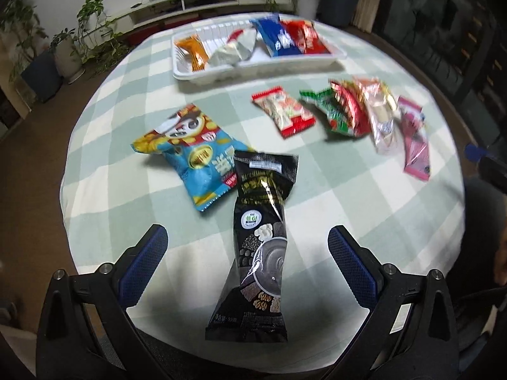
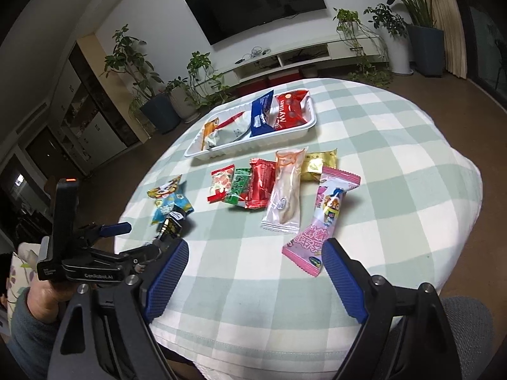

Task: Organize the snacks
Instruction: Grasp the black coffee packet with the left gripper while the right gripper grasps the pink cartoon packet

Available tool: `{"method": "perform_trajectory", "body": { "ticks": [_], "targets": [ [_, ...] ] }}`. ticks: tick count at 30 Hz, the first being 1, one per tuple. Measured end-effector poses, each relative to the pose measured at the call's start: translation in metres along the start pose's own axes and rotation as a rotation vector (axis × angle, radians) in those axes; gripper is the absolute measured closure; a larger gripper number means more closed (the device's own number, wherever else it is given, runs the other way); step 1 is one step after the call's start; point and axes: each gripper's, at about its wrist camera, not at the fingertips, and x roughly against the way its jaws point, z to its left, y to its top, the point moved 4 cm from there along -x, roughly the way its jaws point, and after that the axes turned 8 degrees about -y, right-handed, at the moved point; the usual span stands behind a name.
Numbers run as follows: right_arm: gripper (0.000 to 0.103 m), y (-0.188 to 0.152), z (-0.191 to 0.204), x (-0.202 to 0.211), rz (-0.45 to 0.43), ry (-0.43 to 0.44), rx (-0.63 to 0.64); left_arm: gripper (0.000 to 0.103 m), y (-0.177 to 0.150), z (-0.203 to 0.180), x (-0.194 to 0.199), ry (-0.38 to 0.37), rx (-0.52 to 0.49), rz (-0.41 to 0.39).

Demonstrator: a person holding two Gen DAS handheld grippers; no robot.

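Right wrist view: white tray on worktop holds four packets. Loose beside it: about eight, incl. pink packet, black sachet, blue bag. Roughly third done. Left gripper, right gripper: jaws wide, empty.

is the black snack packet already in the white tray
No, the black snack packet lies on the checked tablecloth between the open left gripper's fingers, apart from the white tray.

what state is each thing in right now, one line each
left hand-held gripper: open, astride the black packet, pads clear
right hand-held gripper: open, empty
black packet: flat on cloth, overlapping blue bag
blue bag: loose on cloth
white tray: partly filled
pink packet: loose on cloth
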Motion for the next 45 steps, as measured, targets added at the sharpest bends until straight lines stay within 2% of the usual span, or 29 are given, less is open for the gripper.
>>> {"method": "perform_trajectory", "body": {
  "ticks": [2,10,14,17,19,24,32,34,36,39,41,45],
  "targets": [
    [0.015,-0.002,0.001,0.0,-0.003,-0.02,0.013,0.005,0.0,0.001,-0.007,0.007,-0.004,0.018],
    [0.015,-0.006,0.0,-0.009,0.044,-0.065,0.03,0.041,-0.006,0.007,-0.026,-0.011,0.01,0.073],
    [0.015,-0.007,-0.003,-0.014,0.07,-0.082,0.022,0.043,-0.005,0.01,-0.029,-0.03,0.021,0.065],
    [0.016,-0.006,-0.005,-0.017,0.085,-0.092,0.009,0.054,-0.004,0.009,-0.029,-0.032,0.018,0.062],
    [0.016,-0.005,-0.008,-0.018,0.092,-0.097,-0.004,0.07,-0.005,0.008,-0.027,-0.012,-0.001,0.081],
    [0.017,-0.003,-0.014,-0.023,0.116,-0.105,-0.038,0.082,-0.008,0.003,-0.022,-0.046,-0.009,0.063],
    [0.023,0.008,-0.028,-0.044,0.172,-0.124,-0.097,0.083,-0.018,0.003,-0.008,-0.168,0.082,-0.014],
    [0.028,0.01,-0.032,-0.057,0.204,-0.143,-0.099,0.083,-0.018,0.004,-0.004,-0.198,0.106,-0.034],
    [0.041,0.011,-0.034,-0.066,0.231,-0.154,-0.106,0.083,-0.019,0.004,-0.001,-0.222,0.122,-0.052],
    [0.05,0.013,-0.037,-0.083,0.267,-0.183,-0.102,0.083,-0.022,0.005,0.001,-0.257,0.151,-0.067],
    [0.052,0.015,-0.037,-0.091,0.275,-0.193,-0.087,0.083,-0.023,0.006,0.001,-0.268,0.163,-0.074],
    [0.062,0.018,-0.035,-0.097,0.263,-0.236,-0.036,0.083,-0.024,0.009,0.002,-0.284,0.186,-0.091]
  ]
}}
